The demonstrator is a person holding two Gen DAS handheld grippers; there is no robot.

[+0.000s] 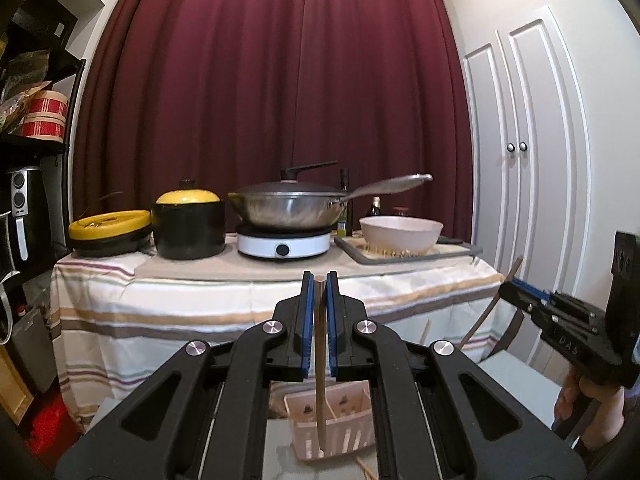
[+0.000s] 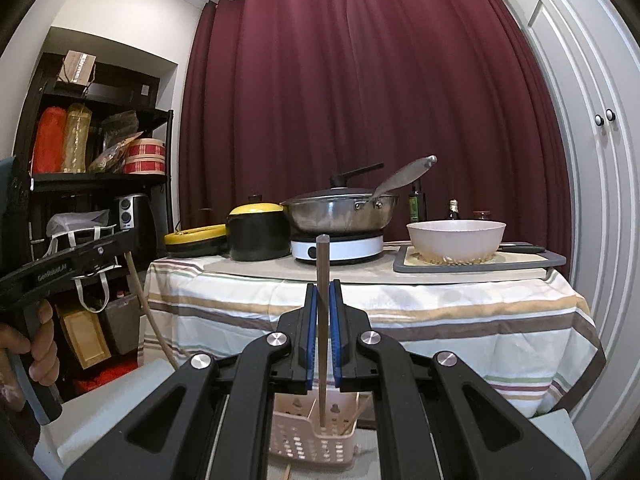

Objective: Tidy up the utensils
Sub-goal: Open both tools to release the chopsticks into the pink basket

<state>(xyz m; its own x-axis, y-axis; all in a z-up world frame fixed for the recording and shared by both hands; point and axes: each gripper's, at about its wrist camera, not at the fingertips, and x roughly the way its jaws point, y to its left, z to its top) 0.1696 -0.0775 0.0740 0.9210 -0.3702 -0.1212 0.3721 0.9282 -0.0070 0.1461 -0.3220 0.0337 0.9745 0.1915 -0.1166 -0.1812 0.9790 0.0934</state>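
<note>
Two grippers (image 1: 319, 280) (image 2: 323, 286), each clamped on a chopstick (image 1: 319, 360) (image 2: 322, 320), near basket (image 1: 340, 428), far striped table (image 1: 240, 312), maroon curtain (image 1: 260, 80).

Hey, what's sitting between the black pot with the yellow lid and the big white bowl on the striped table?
The steel wok on its white induction burner lies between the black pot and the white bowl; both wrist views show it.

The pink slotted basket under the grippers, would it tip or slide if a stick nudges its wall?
Probably yes. The pink basket looks like thin perforated plastic, so likely light. It holds only a few sticks, adding little weight. It stands taller than wide on a smooth pale surface, so a sideways push from the wooden stick could slide or tip it.
</note>
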